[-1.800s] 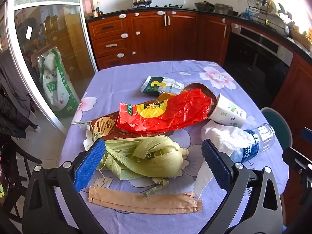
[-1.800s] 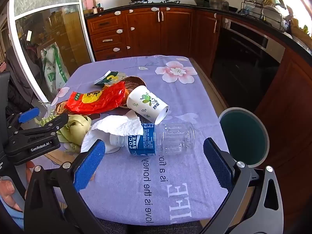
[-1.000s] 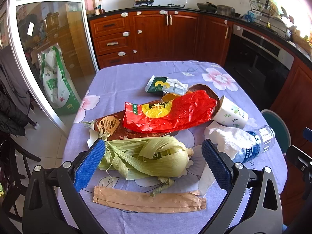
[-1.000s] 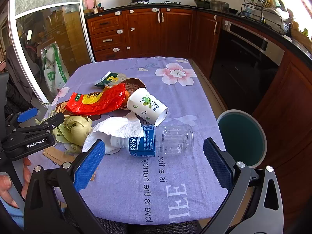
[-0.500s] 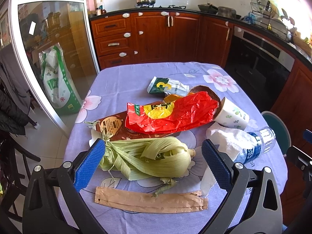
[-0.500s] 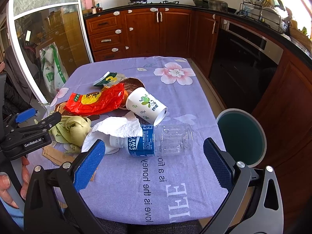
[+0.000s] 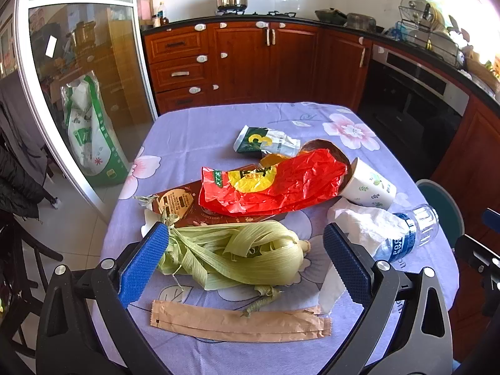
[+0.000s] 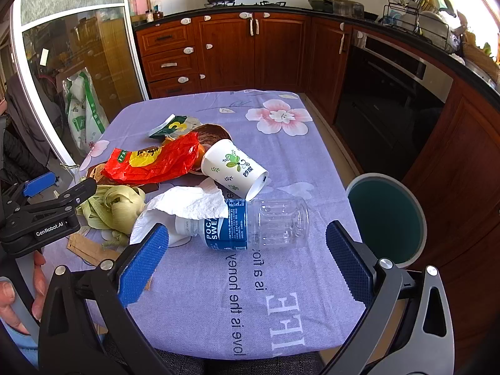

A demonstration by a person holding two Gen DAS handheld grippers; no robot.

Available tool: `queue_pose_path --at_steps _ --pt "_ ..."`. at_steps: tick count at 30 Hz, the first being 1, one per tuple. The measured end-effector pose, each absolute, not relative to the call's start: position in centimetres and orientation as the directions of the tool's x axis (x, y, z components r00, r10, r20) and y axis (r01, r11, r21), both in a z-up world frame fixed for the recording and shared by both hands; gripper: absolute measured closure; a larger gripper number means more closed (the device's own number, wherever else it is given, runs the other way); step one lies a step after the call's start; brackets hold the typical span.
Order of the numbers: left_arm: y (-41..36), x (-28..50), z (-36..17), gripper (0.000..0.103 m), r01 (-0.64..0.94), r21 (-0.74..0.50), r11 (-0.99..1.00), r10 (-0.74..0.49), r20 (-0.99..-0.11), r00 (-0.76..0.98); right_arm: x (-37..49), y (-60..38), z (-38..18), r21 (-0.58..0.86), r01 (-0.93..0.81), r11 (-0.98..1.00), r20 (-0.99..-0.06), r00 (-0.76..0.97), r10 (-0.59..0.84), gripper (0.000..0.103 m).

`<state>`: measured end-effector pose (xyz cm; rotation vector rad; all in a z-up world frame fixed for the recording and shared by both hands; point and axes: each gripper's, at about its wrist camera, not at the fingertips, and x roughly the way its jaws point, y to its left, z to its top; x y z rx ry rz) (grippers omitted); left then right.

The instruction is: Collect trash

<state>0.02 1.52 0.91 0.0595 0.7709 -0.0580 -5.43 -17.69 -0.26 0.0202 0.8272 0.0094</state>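
Observation:
Trash lies on a purple flowered tablecloth (image 7: 193, 131). In the left wrist view a pile of green corn husks (image 7: 237, 256) sits between the blue pads of my open left gripper (image 7: 247, 262), above a flat brown paper sleeve (image 7: 240, 323). Behind them lie a red plastic bag (image 7: 275, 184), a green packet (image 7: 265, 140), a tipped paper cup (image 7: 370, 186) and a white tissue (image 7: 362, 222). In the right wrist view a clear plastic bottle (image 8: 259, 223) lies on its side ahead of my open right gripper (image 8: 247, 259), which holds nothing. The bin (image 8: 387, 218) stands to its right.
The teal-lined round bin stands on the floor off the table's right edge. Wooden cabinets (image 7: 268, 62) and an oven (image 8: 390, 100) line the back and right. A glass door (image 7: 81, 93) is on the left. A hand (image 8: 18, 284) holds the left gripper's handle.
The left gripper has drawn back slightly and shifted left, so the husks and sleeve sit a little further right in its view. The right gripper has hardly moved.

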Motion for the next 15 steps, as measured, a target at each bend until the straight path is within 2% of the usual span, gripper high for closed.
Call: queue_pose_path --at_steps 15 --pt "1.32 -0.10 1.09 0.004 0.079 0.032 0.996 -0.035 -0.692 0.721 -5.42 -17.71 -0.28 0.021 0.000 1.000 -0.736 0.677 0.016 0.006"
